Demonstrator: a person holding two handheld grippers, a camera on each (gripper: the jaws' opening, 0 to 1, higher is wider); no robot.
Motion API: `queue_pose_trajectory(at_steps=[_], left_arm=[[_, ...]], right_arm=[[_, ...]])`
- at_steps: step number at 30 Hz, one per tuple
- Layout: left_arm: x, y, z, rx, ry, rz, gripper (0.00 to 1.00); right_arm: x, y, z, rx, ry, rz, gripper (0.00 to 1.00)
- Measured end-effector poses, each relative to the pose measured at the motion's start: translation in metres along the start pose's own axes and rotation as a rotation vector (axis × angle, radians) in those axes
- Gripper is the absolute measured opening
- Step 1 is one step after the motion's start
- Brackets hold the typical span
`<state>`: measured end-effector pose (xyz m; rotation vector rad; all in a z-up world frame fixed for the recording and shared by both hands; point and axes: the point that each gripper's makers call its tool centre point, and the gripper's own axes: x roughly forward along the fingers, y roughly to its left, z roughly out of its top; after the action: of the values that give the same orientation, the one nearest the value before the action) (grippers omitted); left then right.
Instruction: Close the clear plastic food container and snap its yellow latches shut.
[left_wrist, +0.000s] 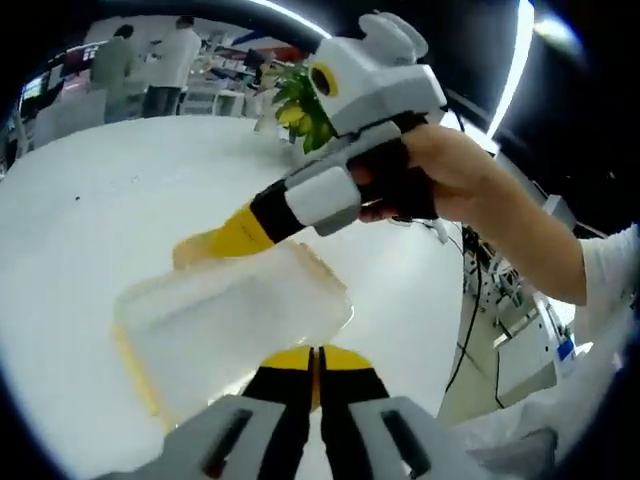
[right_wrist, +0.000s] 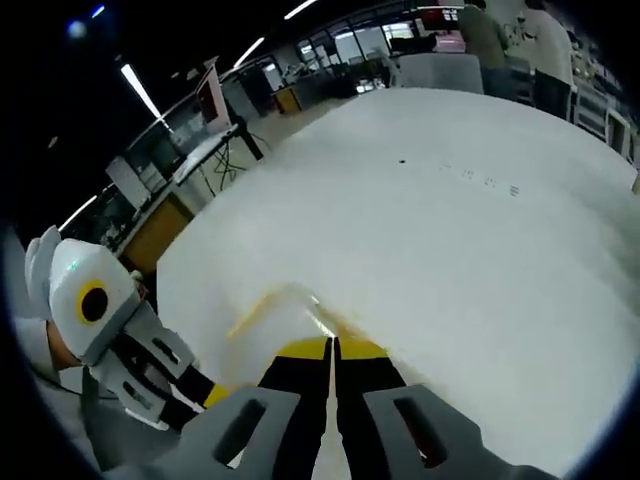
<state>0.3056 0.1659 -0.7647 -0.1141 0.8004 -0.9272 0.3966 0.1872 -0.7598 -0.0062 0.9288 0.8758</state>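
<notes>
Clear plastic: the food container (left_wrist: 235, 335) is a frosted, see-through rectangular box with rounded corners, lying on the bench just ahead of the left tongs.
Lid: appears to sit down on the box, with yellow trim showing along its edges; whether it is pressed fully home I cannot tell.
Yellow latches: a yellow strip (left_wrist: 135, 375) runs along the box side to the left of the left tongs; it is too blurred to judge as snapped or loose.
Left tongs (left_wrist: 318, 362): black jaws with yellow tips drawn together with barely a slit between, tips at the near edge of the container, gripping nothing that I can make out.
Right tongs (right_wrist: 332, 350): jaws likewise closed tip to tip, pressing at the box's far edge; in the left gripper view they come in from the right with a person's hand (left_wrist: 440, 170) around the grip.
Progress: closing looks largely done; latching looks to be the step in hand, and what remains cannot be counted.
Bench (right_wrist: 480, 260): smooth, matt white, broad and rounded.
Background: green plant (left_wrist: 300, 110) beyond the right tongs.
</notes>
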Motion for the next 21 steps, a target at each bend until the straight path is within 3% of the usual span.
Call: queue_pose_trajectory(at_steps=[2,7,15,21], left_arm=[[-0.002,0.001,-0.003,0.007,-0.002,-0.001,0.0],[-0.003,0.003,-0.004,-0.071,-0.029,-0.01,0.0],[-0.007,-0.003,-0.009,-0.084,-0.034,-0.03,0.0],[0.002,0.003,-0.028,-0.051,0.029,-0.003,0.0]], right_arm=[[0.001,-0.003,0.003,0.001,-0.005,-0.004,0.0],[0.007,-0.008,0.005,0.012,-0.012,-0.02,0.0],[0.012,-0.017,0.0,0.018,0.0,-0.051,0.0],[0.011,-0.017,0.001,0.035,-0.011,-0.046,0.0]])
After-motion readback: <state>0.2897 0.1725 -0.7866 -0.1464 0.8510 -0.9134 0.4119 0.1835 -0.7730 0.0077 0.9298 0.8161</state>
